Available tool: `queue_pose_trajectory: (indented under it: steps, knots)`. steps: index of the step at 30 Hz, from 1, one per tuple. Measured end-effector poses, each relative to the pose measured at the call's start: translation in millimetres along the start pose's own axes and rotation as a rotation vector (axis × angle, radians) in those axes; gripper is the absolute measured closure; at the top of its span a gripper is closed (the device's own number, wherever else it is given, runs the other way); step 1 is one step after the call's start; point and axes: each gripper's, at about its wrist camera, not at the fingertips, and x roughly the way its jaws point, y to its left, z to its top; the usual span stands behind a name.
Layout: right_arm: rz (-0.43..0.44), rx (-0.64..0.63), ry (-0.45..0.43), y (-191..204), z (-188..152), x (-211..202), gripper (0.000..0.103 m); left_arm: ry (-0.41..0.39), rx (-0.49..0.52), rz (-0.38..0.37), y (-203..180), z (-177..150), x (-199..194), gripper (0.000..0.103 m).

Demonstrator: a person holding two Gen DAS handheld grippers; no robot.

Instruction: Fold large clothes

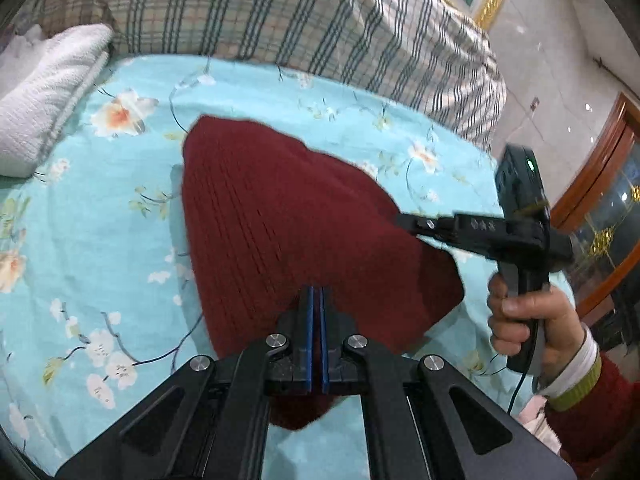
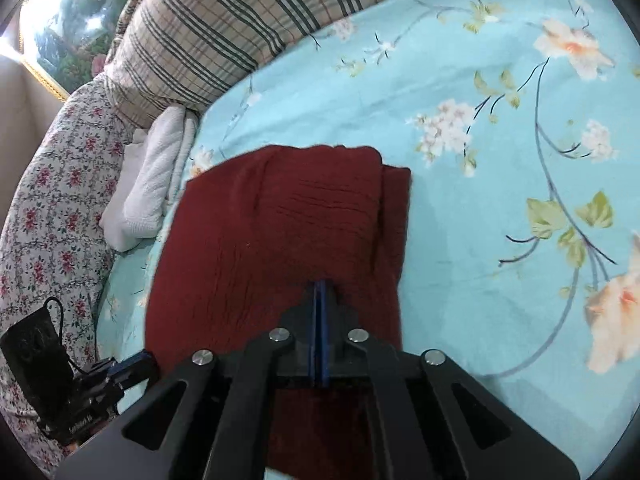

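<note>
The left gripper (image 1: 317,292) has its blue-padded fingers (image 1: 308,320) pressed together, and a fold of the dark red knitted garment (image 1: 280,216) appears to be pinched between their tips; the cloth spreads out directly ahead of them and drops below them toward the near edge. The right gripper (image 2: 320,286) is likewise clenched, its fingers (image 2: 322,312) biting into the same garment's near edge, with red knit on both sides of the tips and beneath them.

In the left wrist view, the right gripper comes in from the right of the fingers, its tips at the garment's right edge, and the person's right hand (image 1: 528,320) grips the handle, a red sleeve with a white and yellow-green cuff (image 1: 576,376) behind it.

Ahead of both pairs of fingers the garment lies folded on the bed sheet (image 2: 480,208), which is turquoise with pale blossoms and leafy stems. In the right wrist view a second folded layer shows along the garment's right side.

Farther off, to the left of the fingers, a white textured towel (image 1: 44,96) lies at the sheet's edge. Beyond the garment, a plaid quilt (image 1: 280,20) is piled along the far side of the bed. In the right wrist view a floral cover (image 2: 52,200) lies far left.
</note>
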Motion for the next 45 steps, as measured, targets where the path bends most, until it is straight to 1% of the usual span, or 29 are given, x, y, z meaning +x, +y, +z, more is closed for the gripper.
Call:
queue_pose_trajectory:
  steps: [1, 2, 3, 4, 5, 6, 7, 8, 9, 12, 16, 19, 26, 29, 32, 34, 35, 36, 39, 41, 42, 43, 44, 45]
  knots:
    - [0.013, -0.013, -0.01, 4, -3, -7, 0.101, -0.02, -0.012, 0.004, 1, 1, -7, 0.101]
    - [0.022, -0.031, -0.018, 9, -7, -13, 0.101, -0.039, -0.025, 0.011, 2, 2, -13, 0.096]
    - [0.023, -0.058, -0.021, 15, -13, -18, 0.101, -0.056, -0.042, 0.023, 5, 2, -17, 0.085]
    - [0.015, -0.078, -0.019, 18, -18, -21, 0.101, -0.067, -0.061, 0.048, 7, 3, -19, 0.08]
    - [0.0, -0.096, -0.014, 20, -23, -22, 0.101, -0.066, -0.072, 0.067, 10, 2, -18, 0.077]
    - [-0.035, -0.116, 0.004, 20, -28, -19, 0.101, -0.052, -0.074, 0.072, 11, 2, -15, 0.077]
    - [-0.075, -0.128, 0.027, 17, -33, -14, 0.101, -0.024, -0.075, 0.079, 13, 1, -8, 0.077]
    - [-0.1, -0.127, 0.044, 12, -37, -9, 0.101, 0.011, -0.072, 0.101, 13, -1, 2, 0.077]
    - [-0.103, -0.108, 0.059, 5, -40, -3, 0.101, 0.025, -0.063, 0.117, 12, -3, 7, 0.076]
    - [-0.089, -0.07, 0.051, -7, -45, -2, 0.103, 0.023, -0.024, 0.155, 6, -8, 9, 0.073]
    - [-0.102, -0.078, 0.052, -5, -47, -3, 0.103, 0.027, -0.006, 0.176, 4, -9, 12, 0.071]
    - [-0.093, -0.06, 0.055, -3, -46, -6, 0.102, 0.029, 0.01, 0.193, -1, -10, 10, 0.071]
    - [-0.091, -0.066, 0.065, 6, -56, -22, 0.101, 0.044, -0.017, 0.212, -2, -15, -3, 0.07]
    - [-0.096, -0.072, 0.078, 9, -63, -29, 0.101, 0.064, -0.035, 0.232, -2, -21, -8, 0.069]
    - [-0.092, -0.083, 0.077, 14, -71, -41, 0.101, 0.063, -0.039, 0.244, -8, -28, -19, 0.065]
    - [-0.091, -0.1, 0.069, 19, -76, -52, 0.101, 0.068, -0.032, 0.262, -12, -33, -26, 0.048]
    - [-0.091, -0.107, 0.064, 22, -77, -57, 0.1, 0.07, -0.03, 0.277, -14, -36, -29, 0.031]
    - [-0.091, -0.114, 0.057, 24, -80, -64, 0.1, 0.066, -0.026, 0.293, -16, -39, -32, 0.023]
    - [-0.103, -0.131, 0.044, 28, -86, -75, 0.1, 0.072, -0.01, 0.317, -21, -50, -40, 0.021]
    - [-0.109, -0.134, 0.044, 29, -92, -79, 0.095, 0.092, -0.014, 0.333, -22, -58, -43, 0.02]
    - [-0.107, -0.132, 0.045, 29, -95, -80, 0.082, 0.098, -0.017, 0.332, -23, -61, -44, 0.02]
    - [-0.104, -0.132, 0.045, 29, -100, -81, 0.063, 0.106, -0.023, 0.33, -22, -65, -45, 0.02]
    - [-0.106, -0.136, 0.046, 30, -103, -82, 0.055, 0.112, -0.027, 0.331, -22, -68, -46, 0.02]
    - [-0.112, -0.147, 0.046, 30, -107, -83, 0.048, 0.119, -0.03, 0.335, -22, -73, -47, 0.02]
